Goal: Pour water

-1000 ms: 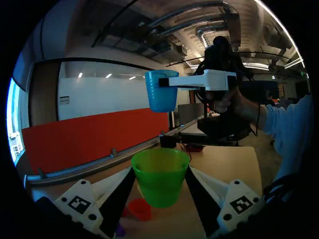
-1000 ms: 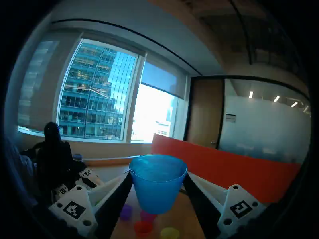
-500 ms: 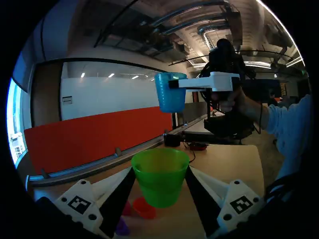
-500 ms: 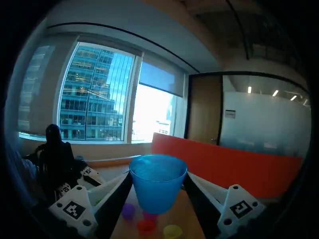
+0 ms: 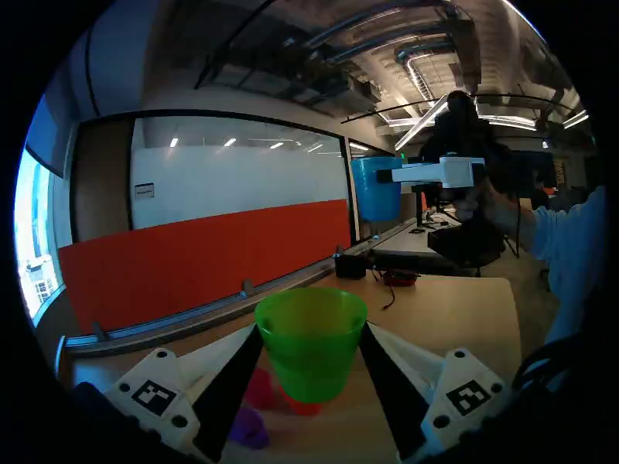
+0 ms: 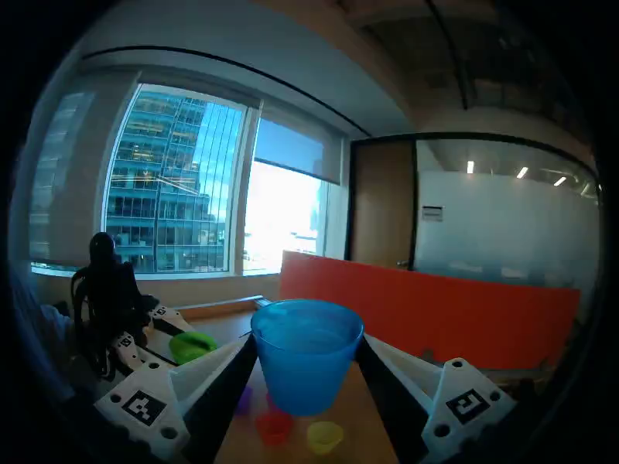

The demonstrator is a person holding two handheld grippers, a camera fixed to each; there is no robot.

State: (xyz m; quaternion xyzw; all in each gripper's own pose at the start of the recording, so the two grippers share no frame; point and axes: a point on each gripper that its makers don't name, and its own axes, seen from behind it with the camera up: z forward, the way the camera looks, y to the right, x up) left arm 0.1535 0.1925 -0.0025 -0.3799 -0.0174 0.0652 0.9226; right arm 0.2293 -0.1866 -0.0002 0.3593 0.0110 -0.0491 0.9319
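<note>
My left tool had both fingers pressed on the translucent green plastic cup, upright above the pale wooden bench. My right tool gripped the translucent blue plastic cup the same way, level; I could not tell how full it was. The two cups were well apart, the blue one higher. I judged that tipping before its rim sat over the green mouth would splash the bench and the small yellow cup below; a fast tilt could also overshoot.

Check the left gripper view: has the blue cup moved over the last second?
Yes. The blue cup shifted right: from over the right end of the orange panel to beyond it, looking smaller.
</note>
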